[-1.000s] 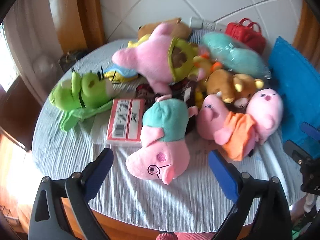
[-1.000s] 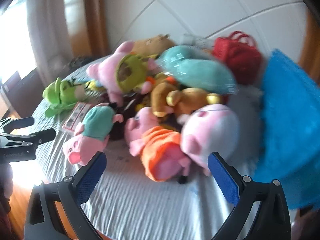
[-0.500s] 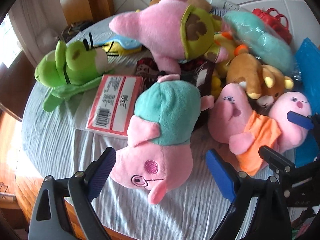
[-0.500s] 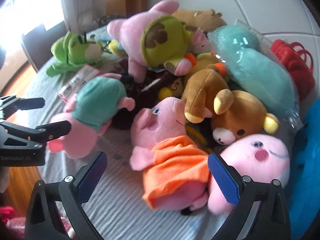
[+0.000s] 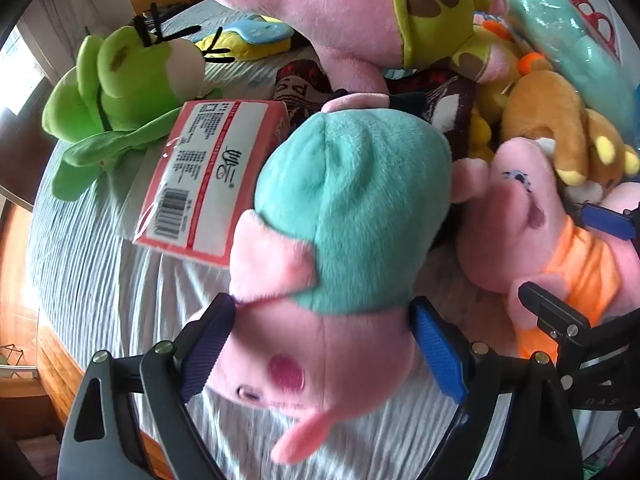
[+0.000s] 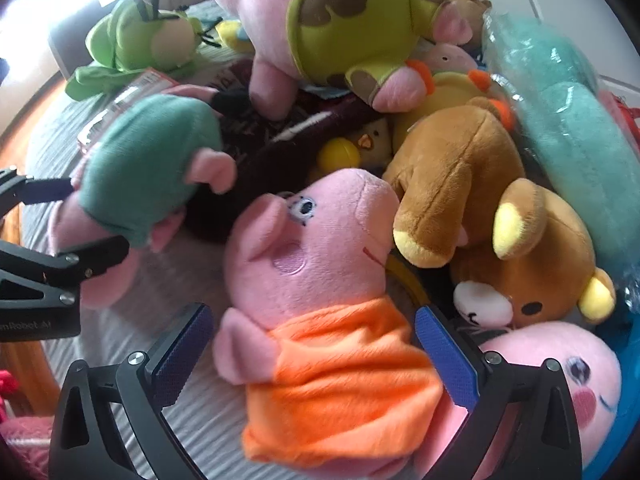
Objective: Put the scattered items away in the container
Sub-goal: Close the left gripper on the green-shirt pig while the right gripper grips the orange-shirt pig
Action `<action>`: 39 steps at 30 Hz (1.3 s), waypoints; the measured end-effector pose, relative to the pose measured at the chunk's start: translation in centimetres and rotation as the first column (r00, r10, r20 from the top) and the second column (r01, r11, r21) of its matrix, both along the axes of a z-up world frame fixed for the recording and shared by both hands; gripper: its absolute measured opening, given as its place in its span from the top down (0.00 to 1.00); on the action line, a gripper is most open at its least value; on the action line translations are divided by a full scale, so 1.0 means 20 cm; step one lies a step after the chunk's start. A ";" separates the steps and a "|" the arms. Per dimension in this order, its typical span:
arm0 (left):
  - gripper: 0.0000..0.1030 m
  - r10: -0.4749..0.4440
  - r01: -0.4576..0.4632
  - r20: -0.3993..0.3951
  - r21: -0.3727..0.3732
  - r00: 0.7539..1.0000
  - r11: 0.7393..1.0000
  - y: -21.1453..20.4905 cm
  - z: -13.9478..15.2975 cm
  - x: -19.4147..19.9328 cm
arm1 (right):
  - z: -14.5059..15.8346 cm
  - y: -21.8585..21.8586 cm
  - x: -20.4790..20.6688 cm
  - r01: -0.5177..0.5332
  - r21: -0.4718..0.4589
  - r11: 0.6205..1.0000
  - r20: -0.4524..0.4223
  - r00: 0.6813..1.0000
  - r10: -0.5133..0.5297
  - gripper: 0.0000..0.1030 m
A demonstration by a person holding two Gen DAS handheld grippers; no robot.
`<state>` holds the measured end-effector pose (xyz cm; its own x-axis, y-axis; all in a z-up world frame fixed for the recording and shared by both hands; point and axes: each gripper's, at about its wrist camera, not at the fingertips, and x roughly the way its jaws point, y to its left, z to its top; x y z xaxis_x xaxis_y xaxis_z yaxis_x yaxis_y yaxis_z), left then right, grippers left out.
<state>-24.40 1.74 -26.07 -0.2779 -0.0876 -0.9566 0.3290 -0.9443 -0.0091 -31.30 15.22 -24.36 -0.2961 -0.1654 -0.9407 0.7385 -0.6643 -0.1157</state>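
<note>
Your left gripper [image 5: 320,348] has dropped over the pig plush in the teal shirt [image 5: 340,240] at lower centre; its jaws, closing, straddle the head. Your right gripper [image 6: 308,352] has likewise descended, jaws apart around the orange-shirted pig [image 6: 320,320]. Both grasps look imminent; no container shows.

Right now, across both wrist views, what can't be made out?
- Container: in neither view.
- Dark patterned item: mostly buried under plush, both views.
- Teal-shirt pig: its face sits low between the closing left gripper jaws; pad contact unclear.
- Orange-shirt pig: lower body cut off, right view, between the right gripper jaws.
</note>
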 end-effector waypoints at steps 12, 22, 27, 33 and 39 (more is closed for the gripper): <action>0.21 -0.021 0.022 0.025 -0.019 0.999 1.000 0.03 -0.09 -0.09 | -0.14 0.00 -0.07 -0.004 0.014 1.000 0.076 0.997 0.003 0.01; 0.21 -0.019 0.020 0.028 -0.012 0.999 1.000 0.05 -0.10 -0.10 | -0.14 0.03 -0.09 0.024 -0.007 1.000 0.082 0.996 -0.023 0.01; 0.27 -0.009 0.009 0.024 0.002 1.000 1.000 0.05 -0.07 -0.09 | -0.13 0.07 -0.08 0.047 -0.035 0.998 0.083 0.996 -0.044 0.09; 0.33 -0.011 0.012 -0.025 0.025 1.000 1.000 0.06 0.08 -0.02 | -0.02 0.14 -0.04 0.098 -0.075 0.992 0.071 0.993 -0.093 0.20; 0.33 -0.068 0.066 -0.107 -0.018 0.992 0.998 0.09 0.32 0.08 | 0.17 0.18 0.09 0.127 -0.146 0.981 0.059 0.991 -0.119 0.22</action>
